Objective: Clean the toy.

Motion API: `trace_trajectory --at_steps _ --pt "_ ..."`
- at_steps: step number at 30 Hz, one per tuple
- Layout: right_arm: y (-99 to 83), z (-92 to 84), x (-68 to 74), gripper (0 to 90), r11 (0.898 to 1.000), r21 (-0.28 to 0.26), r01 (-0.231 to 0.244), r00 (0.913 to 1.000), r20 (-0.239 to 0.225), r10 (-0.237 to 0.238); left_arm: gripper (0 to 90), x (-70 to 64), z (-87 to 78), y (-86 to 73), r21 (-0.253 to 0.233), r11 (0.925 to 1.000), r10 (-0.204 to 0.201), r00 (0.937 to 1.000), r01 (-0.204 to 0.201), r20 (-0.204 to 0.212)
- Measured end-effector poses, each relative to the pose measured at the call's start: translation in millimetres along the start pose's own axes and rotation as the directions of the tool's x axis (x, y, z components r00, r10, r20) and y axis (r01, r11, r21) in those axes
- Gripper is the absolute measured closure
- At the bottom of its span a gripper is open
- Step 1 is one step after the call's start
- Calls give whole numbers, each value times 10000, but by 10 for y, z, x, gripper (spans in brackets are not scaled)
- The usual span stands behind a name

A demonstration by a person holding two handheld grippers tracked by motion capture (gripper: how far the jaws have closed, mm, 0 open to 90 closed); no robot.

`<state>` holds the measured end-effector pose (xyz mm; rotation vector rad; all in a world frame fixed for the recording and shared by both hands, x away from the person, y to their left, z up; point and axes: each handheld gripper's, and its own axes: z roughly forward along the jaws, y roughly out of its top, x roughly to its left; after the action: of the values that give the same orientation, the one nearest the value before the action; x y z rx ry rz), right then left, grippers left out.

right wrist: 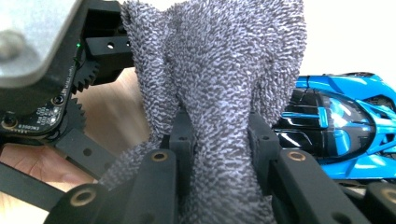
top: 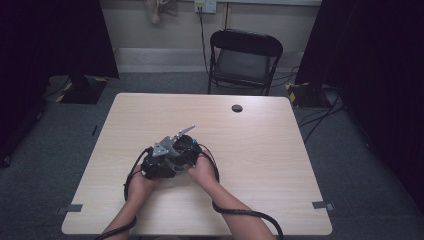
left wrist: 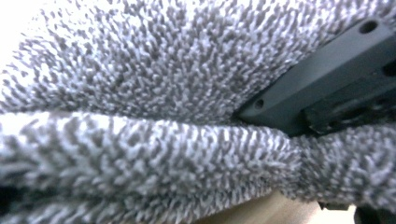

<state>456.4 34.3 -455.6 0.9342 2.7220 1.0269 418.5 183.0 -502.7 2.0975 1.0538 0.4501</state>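
Grey terry cloth (right wrist: 219, 84) pinched between right gripper (right wrist: 219, 135) jaws, bunched for wiping | left gripper (top: 155, 167) jaw gap hidden; grip cannot be told | blue toy car (right wrist: 336, 123) just beside cloth on table (top: 260, 150)

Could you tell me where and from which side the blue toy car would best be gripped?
Probably across its middle, from above, jaws closing on its two long sides. In the right gripper view the blue toy car lies low and flat on the table, its sloped nose and glossy canopy offering little hold. The right gripper is shut on the grey cloth, so the cloth would need releasing first.
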Motion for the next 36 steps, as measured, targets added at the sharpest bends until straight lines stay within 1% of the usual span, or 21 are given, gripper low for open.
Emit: trace_trajectory --at_steps 2,4,7,11,14,16,19,23,26,30,31,32,34,36 --pt "4 -1 -4 698 10000 28 -66 10000 19 66 245 0 0 0 2 10000 -6 10000 6 4" --pt "12 -2 -7 699 10000 51 -28 10000 45 28 245 2 -2 1 38 10000 30 10000 -30 -1" --pt "24 -2 -33 699 9998 15 -181 9998 25 181 246 0 -1 1 28 10000 13 10000 -13 -15" --pt "47 -11 -70 699 9995 10 -310 9994 133 310 246 2 -1 1 20 10000 44 10000 -44 -33" --pt "61 -11 -96 699 9995 -42 -319 9992 260 320 245 2 -2 2 30 10000 57 10000 -57 -40" --pt "73 -14 -121 699 9990 -49 -449 9985 326 451 246 1 -2 1 31 10000 33 10000 -33 -31" --pt "85 -9 -135 698 9991 -82 -423 9978 498 426 245 1 -1 1 24 10000 31 10000 -31 -19" --pt "84 -10 -145 698 9991 -117 -414 9980 482 419 246 2 -2 1 32 10000 52 10000 -52 -47" --pt "84 -21 -158 698 9992 -162 -372 9970 679 383 245 2 -2 1 27 10000 58 10000 -58 -41" --pt "75 -34 -233 695 9982 -211 -553 9946 867 569 246 1 -2 1 28 10000 51 10000 -51 -46" --pt "69 -37 -269 695 9969 -250 -753 9939 788 770 246 1 -2 1 28 10000 50 10000 -50 -45" --pt "66 -39 -293 695 9963 -261 -825 9939 714 841 246 1 -2 1 22 10000 57 10000 -57 -43" --pt "66 -43 -316 692 9962 -221 -848 9933 773 863 245 1 -2 1 30 10000 53 10000 -53 -46" --pt "66 -43 -329 689 9948 -234 -987 9914 836 1003 246 1 -2 1 27 10000 51 10000 -50 -46"
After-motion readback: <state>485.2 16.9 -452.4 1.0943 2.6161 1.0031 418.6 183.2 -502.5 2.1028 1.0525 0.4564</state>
